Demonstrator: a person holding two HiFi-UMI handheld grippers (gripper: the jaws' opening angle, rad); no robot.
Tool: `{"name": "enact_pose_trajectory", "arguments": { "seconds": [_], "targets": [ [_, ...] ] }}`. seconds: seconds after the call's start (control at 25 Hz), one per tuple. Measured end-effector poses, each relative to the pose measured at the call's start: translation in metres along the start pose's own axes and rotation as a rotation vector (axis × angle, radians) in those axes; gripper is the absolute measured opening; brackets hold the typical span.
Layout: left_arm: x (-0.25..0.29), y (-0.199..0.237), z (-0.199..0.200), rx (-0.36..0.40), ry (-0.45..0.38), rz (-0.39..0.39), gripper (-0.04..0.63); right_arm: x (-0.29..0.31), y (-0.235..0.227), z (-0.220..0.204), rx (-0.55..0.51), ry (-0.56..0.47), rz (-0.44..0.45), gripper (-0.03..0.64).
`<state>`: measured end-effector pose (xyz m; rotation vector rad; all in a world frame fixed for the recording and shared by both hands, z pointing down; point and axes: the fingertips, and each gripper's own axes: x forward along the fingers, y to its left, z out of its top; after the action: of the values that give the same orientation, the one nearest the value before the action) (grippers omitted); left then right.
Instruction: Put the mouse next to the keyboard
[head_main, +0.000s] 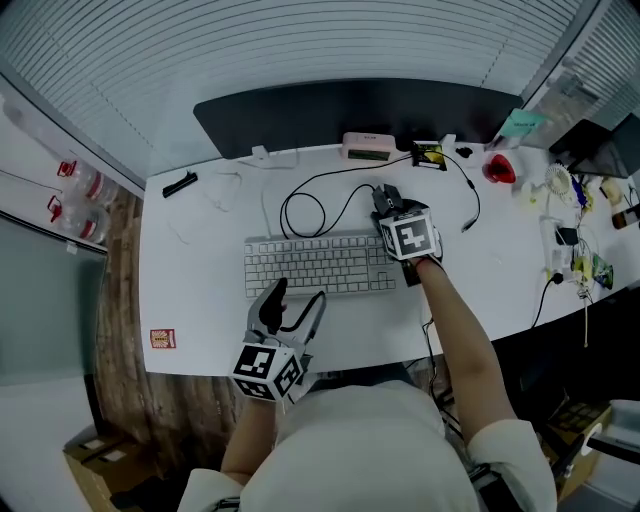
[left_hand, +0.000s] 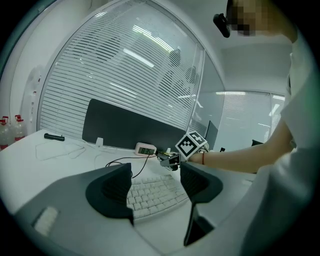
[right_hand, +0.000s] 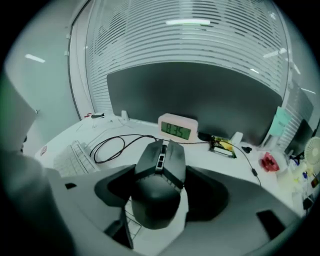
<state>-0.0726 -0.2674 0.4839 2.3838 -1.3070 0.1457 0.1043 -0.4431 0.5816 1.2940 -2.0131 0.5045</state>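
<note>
Mouse (right_hand: 160, 180) clasped just off the keyboard's (head_main: 318, 265) far right corner

The right hand-held gripper (right_hand: 162, 195) grasps the mouse by its sides on the table (head_main: 200, 300). The left hand-held gripper (left_hand: 157, 187) hangs released and empty. Best to move it low, setting it square beside the keyboard's right edge and minding the cable (head_main: 300, 200).

Left gripper (left_hand: 156, 188) jaws apart (keyboard (left_hand: 148, 202) visible through gap); right gripper (left_hand: 164, 160) beyond, near clock (left_hand: 145, 148).

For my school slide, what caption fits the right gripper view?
The right gripper clasps the black mouse in its fingers, clock behind.
</note>
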Motion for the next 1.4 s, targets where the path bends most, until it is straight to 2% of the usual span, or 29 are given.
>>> {"name": "enact_pose_trajectory", "arguments": {
  "seconds": [0.36,0.72,1.4],
  "targets": [
    [-0.002,-0.019,-0.003,0.019,0.009,-0.058,0.296,-0.035,-0.042,-0.040,0.112,0.012,-0.100,0.302],
    [-0.006,-0.021,-0.004,0.020,0.008,-0.065,0.296,-0.051,-0.069,-0.083,0.164,0.049,-0.159,0.302],
    [-0.012,-0.019,-0.007,0.025,0.009,-0.058,0.296,-0.054,-0.080,-0.154,0.225,0.113,-0.179,0.302]
  ]
}}
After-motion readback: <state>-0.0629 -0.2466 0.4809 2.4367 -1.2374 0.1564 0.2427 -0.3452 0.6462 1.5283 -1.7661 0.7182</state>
